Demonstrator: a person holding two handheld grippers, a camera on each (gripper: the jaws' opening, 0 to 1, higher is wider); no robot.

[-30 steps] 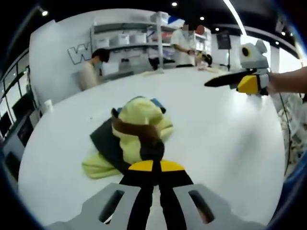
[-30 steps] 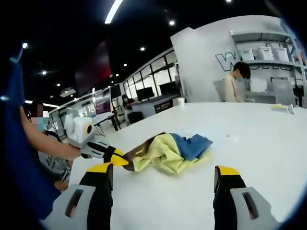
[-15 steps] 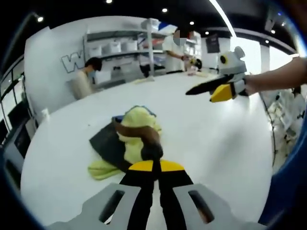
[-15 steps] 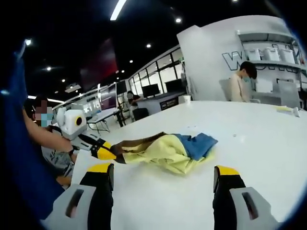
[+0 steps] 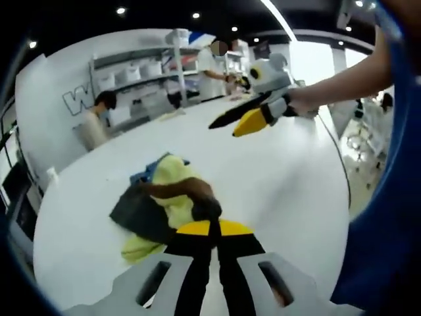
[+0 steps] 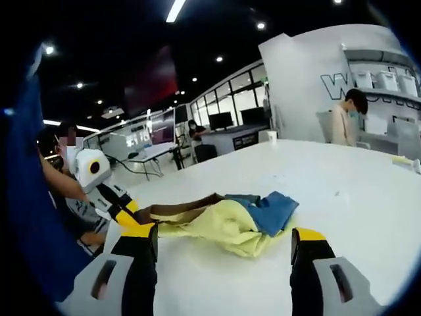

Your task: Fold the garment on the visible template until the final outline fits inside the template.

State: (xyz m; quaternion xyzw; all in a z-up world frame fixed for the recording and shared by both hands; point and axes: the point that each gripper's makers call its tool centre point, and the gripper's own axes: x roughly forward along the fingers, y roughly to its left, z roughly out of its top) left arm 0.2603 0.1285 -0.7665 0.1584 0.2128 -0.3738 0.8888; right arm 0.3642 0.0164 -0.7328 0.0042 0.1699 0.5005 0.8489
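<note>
While the left gripper (image 5: 210,227) is staying clamped on the brown edge of the garment (image 5: 168,204), it's dragging that edge out toward the person. In the right gripper view the brown strip is getting pulled longer and flatter than it was a second ago, with the left gripper sliding lower and closer to the table (image 6: 368,197). The pile itself, yellow with a blue bit and a dark panel, is sitting bunched in the middle of the white table, nowhere near flat yet.

Moving right, the right gripper (image 6: 223,247) is hovering with its jaws wide apart and nothing in them, just short of the garment. In the left gripper view it's swinging in across the table from the right side, so I'm guessing it's lining up to grab another edge. I can't make out a template anywhere, so folding is basically still at the spreading-out stage.
</note>
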